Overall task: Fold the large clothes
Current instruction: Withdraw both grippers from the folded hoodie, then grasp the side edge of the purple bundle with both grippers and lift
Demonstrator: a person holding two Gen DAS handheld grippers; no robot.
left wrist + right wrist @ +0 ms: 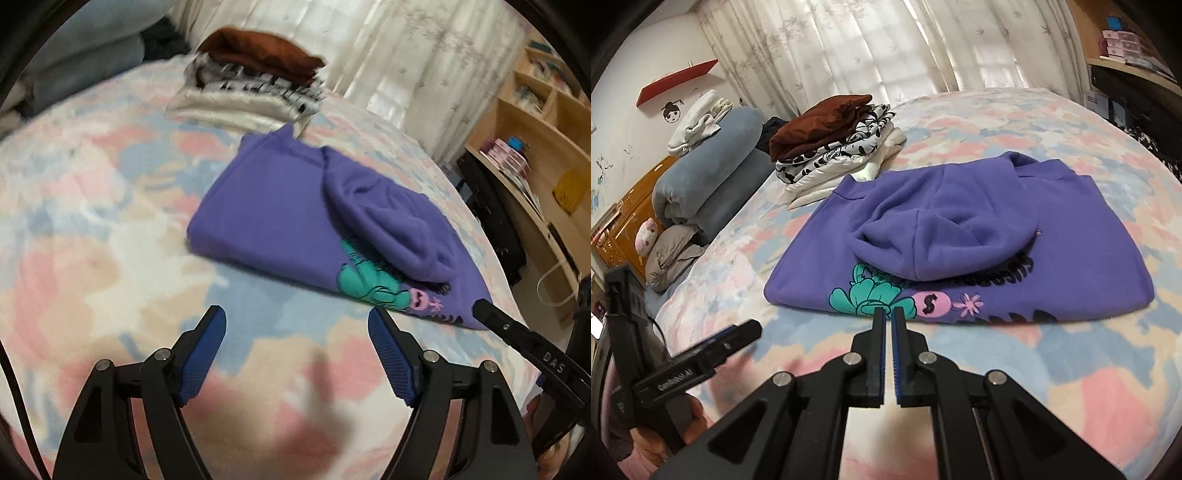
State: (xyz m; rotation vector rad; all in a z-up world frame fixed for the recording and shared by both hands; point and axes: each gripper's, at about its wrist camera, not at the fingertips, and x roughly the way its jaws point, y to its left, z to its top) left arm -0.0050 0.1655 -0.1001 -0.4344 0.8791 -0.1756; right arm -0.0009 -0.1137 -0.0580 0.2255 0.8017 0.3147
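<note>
Black two-finger left gripper (296, 334) hovers with jaws spread and empty over the pastel patchwork bedspread (92, 229). Right gripper (889, 314) is closed on nothing, just short of the folded purple hooded sweatshirt (1052, 258). Risk: a shallow pinch may catch one layer and undo the fold. Beyond, the stack of folded clothes (834, 147) crowds the sweatshirt's far edge.

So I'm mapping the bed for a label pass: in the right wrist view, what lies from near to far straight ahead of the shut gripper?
Right gripper → purple hoodie → pastel blanket → leaf-patterned curtain.
</note>
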